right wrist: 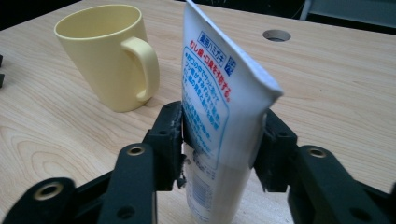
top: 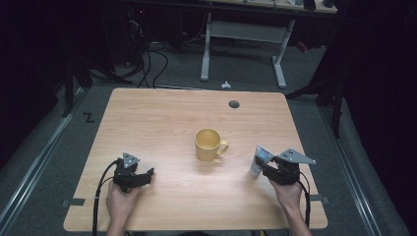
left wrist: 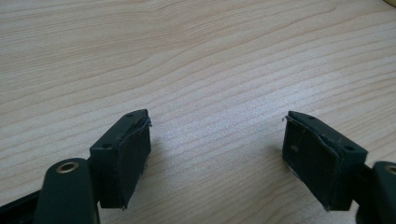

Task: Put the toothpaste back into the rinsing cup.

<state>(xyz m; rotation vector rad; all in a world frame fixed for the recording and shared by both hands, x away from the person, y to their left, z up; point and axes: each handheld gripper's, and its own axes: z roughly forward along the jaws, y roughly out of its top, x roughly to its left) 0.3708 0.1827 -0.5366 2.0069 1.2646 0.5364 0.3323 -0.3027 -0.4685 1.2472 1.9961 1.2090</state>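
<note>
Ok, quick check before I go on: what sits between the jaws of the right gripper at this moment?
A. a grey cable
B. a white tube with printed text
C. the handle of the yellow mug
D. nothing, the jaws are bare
B: in the right gripper view the right gripper has its pads pressed on both sides of the white tube, while the yellow mug stands apart on the table beyond it.

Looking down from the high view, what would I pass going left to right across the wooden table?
Left gripper, black, held in a hand, its jaws open → pale yellow mug with its handle toward the right → white toothpaste tube with blue print, standing up → right gripper, black, shut on that tube.
</note>
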